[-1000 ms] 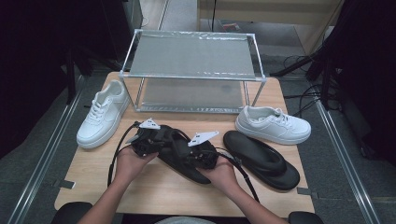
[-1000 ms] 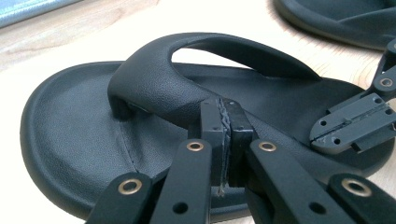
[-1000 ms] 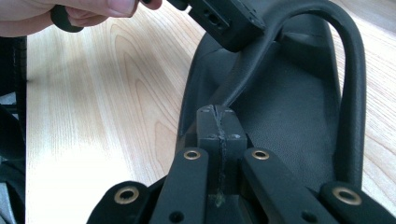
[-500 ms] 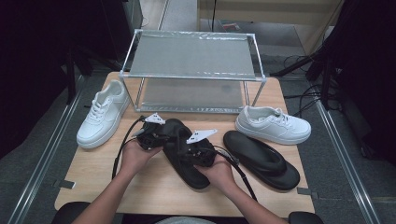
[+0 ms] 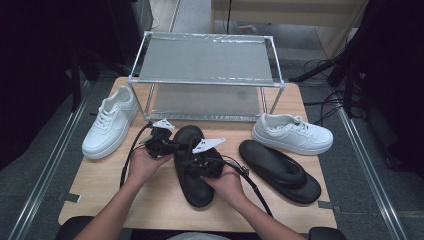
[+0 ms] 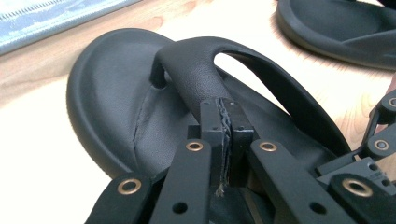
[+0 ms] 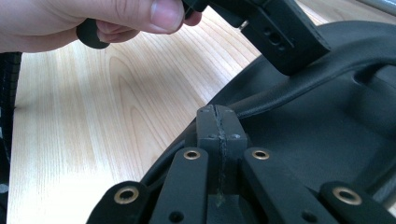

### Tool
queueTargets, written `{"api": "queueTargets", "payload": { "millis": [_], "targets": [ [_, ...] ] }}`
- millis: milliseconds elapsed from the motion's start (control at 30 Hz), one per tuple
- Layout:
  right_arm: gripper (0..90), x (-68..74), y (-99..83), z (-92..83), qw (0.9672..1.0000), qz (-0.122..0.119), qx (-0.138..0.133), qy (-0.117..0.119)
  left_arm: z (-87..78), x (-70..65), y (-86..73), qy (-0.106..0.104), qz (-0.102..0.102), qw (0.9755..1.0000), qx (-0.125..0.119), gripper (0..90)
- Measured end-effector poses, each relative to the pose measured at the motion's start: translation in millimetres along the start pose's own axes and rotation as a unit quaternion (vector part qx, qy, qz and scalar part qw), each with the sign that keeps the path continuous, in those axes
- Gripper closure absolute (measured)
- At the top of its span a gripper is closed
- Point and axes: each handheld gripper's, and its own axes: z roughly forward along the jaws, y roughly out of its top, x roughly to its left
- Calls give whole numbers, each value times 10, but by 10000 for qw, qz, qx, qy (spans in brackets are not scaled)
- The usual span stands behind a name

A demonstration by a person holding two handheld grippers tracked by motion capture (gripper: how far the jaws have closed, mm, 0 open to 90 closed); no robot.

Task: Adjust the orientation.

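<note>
A black flip-flop (image 5: 197, 192) lies in the middle of the wooden table (image 5: 100, 195), toe toward the rack. My left gripper (image 5: 170, 146) comes at it from the left. In the left gripper view its jaws (image 6: 224, 116) are shut, tips against the thick middle of the flip-flop's (image 6: 102, 93) strap. My right gripper (image 5: 192, 162) sits over the sole. In the right gripper view its jaws (image 7: 217, 121) are shut too, tips at the thin side strap of the flip-flop (image 7: 327, 140). No part of the strap shows between either pair of pads.
The second black flip-flop (image 5: 280, 170) lies to the right. One white sneaker (image 5: 107, 127) stands at the left and another (image 5: 292, 135) at the right. A metal-framed two-shelf rack (image 5: 207, 60) fills the back of the table. The other hand's fingers (image 7: 116, 18) are in the right gripper view.
The flip-flop has swung from a slant to point its toe at the rack. Both hands have shifted slightly with it.
</note>
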Motion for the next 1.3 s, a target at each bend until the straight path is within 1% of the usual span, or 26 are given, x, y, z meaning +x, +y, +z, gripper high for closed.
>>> {"api": "queueTargets", "payload": {
  "millis": [100, 267, 367, 400, 467, 533, 567, 600, 667, 733, 767, 800, 867, 933, 1000, 1100, 1200, 1300],
  "targets": [
    [900, 2, 8, 18, 10000, 8, -16, 5, -2, 6, 2, 30, 9, 10000, 5, 894],
    [900, 5, 30, 66, 9999, 107, -64, 56, 3, 31, 3, -6, -37, 10000, -10, 894],
    [900, 8, 43, 93, 9999, 102, -77, 58, 9, 60, 10, -73, -82, 9999, -12, 891],
    [900, 3, 49, 101, 9999, 134, -78, 70, 10, 66, 10, -83, -104, 9999, -18, 889],
    [876, 5, 54, 106, 9999, 112, -26, 100, 3, 74, 10, -102, -124, 9999, -42, 884],
    [900, 8, 60, 87, 9999, 69, 51, 123, -30, 75, 17, -73, -125, 9998, -97, 884],
    [900, -4, 59, 72, 9999, 60, 47, 155, -39, 78, 19, -73, -134, 9998, -92, 877],
    [900, -14, 62, 49, 9998, 113, 30, 168, -52, 77, 20, -49, -121, 9999, -99, 870],
    [884, -39, 79, -6, 9997, 136, -38, 204, -75, 75, 21, -59, -115, 9998, -119, 849],
    [859, -57, 92, -66, 9997, 77, -127, 206, -116, 69, 24, -51, -37, 9998, -196, 821],
    [849, -67, 100, -114, 9995, 90, -175, 237, -131, 62, 25, -41, -31, 9998, -204, 798],
    [843, -73, 103, -146, 9995, 83, -189, 234, -156, 56, 25, -12, 24, 9998, -216, 780],
    [821, -84, 101, -229, 9994, 105, -217, 259, -194, 50, 21, -58, 62, 9997, -228, 721],
    [799, -95, 86, -309, 9993, 101, -249, 256, -241, 44, 19, -92, 42, 9997, -237, 653],
    [779, -113, 66, -389, 9994, 133, -246, 220, -285, 32, 16, -175, -69, 9994, -297, 575],
    [729, -141, 51, -467, 9991, 231, -284, 203, -323, 25, 4, -215, -74, 9992, -344, 504],
    [685, -169, 55, -527, 9989, 276, -346, 149, -340, 20, -8, -201, -28, 9993, -315, 463],
    [670, -184, 50, -581, 9990, 271, -354, 91, -352, 10, -3, -230, -11, 9992, -315, 441]
  ]
}}
